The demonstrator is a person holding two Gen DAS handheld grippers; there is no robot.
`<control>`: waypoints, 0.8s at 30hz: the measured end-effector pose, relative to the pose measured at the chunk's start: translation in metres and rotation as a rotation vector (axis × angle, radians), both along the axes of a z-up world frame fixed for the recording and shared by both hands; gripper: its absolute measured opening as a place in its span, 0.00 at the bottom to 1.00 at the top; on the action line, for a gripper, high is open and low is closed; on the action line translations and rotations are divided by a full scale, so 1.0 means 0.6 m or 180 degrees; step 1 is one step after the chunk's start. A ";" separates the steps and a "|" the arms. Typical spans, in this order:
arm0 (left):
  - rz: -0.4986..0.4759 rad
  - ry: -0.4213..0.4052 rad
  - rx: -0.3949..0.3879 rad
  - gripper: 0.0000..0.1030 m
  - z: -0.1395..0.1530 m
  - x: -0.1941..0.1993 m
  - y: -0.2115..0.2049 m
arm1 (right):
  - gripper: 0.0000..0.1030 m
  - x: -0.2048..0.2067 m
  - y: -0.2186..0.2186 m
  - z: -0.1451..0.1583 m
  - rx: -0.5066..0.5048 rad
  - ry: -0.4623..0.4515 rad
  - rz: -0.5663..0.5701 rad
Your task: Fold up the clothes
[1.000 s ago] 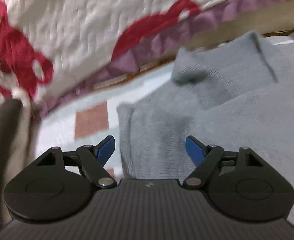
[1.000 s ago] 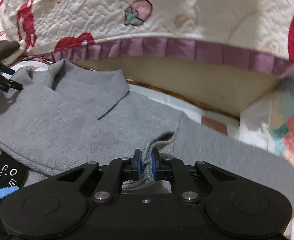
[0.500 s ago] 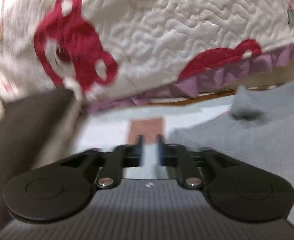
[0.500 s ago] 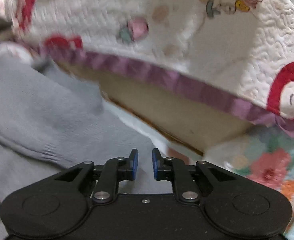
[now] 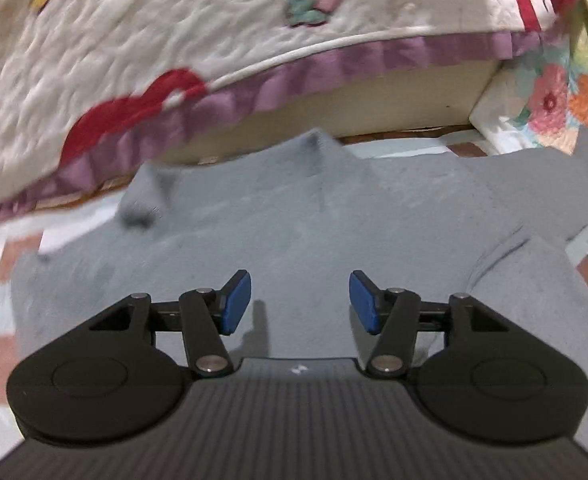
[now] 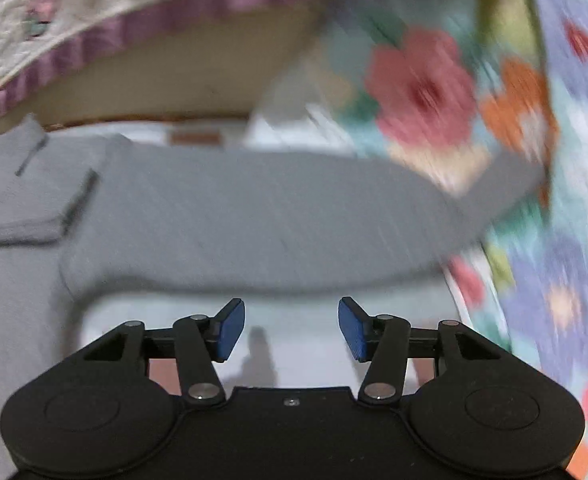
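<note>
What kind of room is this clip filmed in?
Probably a bedroom: a quilted bedspread with a purple ruffle hangs over a bed edge, floral bedding lies beside it, and a grey sweater is spread out below.

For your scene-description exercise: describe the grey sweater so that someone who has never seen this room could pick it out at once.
Find the cream quilt with red shapes and a purple frill hanging along the back. Below it, on the pale floor covering, lies the grey sweater, spread flat, one sleeve stretched towards a floral cloth. It is the only plain, patternless fabric there.
</note>
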State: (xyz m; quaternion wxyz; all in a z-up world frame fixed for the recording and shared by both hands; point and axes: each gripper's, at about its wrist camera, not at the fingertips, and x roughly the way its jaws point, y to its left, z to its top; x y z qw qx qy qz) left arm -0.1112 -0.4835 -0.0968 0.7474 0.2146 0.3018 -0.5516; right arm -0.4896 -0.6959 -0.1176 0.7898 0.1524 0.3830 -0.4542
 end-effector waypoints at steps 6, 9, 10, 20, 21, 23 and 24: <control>-0.0478 0.0069 0.0041 0.51 0.001 -0.098 -0.071 | 0.55 -0.103 0.007 -0.003 0.0272 -0.0289 -0.0086; -0.0739 -0.0126 0.0046 0.50 -0.005 -0.160 -0.111 | 0.53 -0.145 -0.011 0.003 0.0259 -0.0487 -0.0321; -0.0826 -0.0191 0.0048 0.49 -0.007 -0.181 -0.125 | 0.41 -0.158 -0.021 0.005 0.0242 -0.0536 -0.0409; -0.1262 0.0018 -0.0084 0.35 -0.025 -0.289 -0.243 | 0.20 -0.237 -0.128 0.061 0.0194 -0.1134 -0.0971; -0.1276 0.0035 -0.0113 0.33 -0.028 -0.297 -0.253 | 0.20 -0.244 -0.137 0.062 0.0219 -0.1247 -0.1014; -0.1274 0.0038 -0.0172 0.32 -0.035 -0.311 -0.274 | 0.23 -0.257 -0.151 0.061 0.0301 -0.1436 -0.1091; -0.1277 0.0070 -0.0177 0.32 -0.039 -0.316 -0.282 | 0.27 -0.262 -0.157 0.059 0.0358 -0.1507 -0.1124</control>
